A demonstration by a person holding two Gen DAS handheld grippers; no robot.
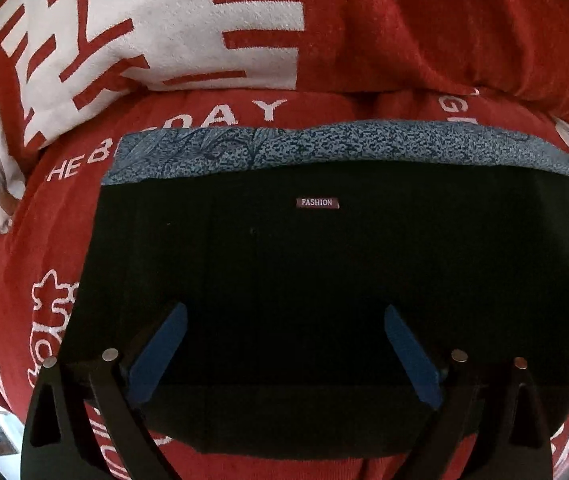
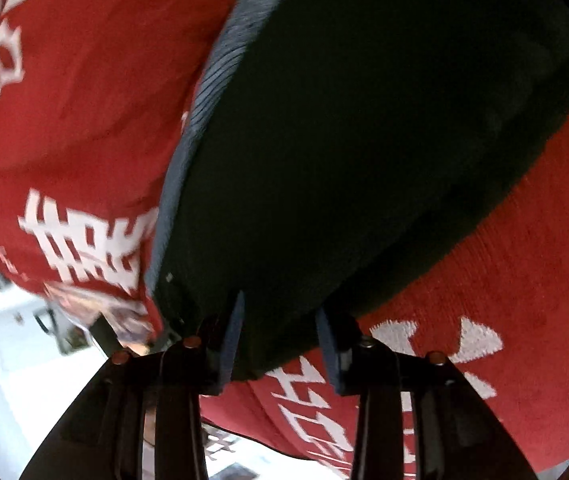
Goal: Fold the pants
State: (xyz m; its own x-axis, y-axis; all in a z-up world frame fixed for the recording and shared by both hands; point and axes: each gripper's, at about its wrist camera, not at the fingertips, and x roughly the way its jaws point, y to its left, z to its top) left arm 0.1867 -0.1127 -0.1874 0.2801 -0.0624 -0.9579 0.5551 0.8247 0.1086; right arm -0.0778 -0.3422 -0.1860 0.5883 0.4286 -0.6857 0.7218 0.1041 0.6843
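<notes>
L view shows pants (image 1: 324, 280) FASHION tag (image 1: 317, 203); R too blurry.

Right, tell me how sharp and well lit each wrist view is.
Left wrist view: sharp, the FASHION label reads clearly, but the black pants are so dark their folds vanish; fisheye bends the patterned waistband. Right wrist view: motion-blurred, white lettering on the red blanket smears, and the lower-left background is blown out white.

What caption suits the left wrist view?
Open left hand-held gripper above black pants on a red blanket.
</notes>
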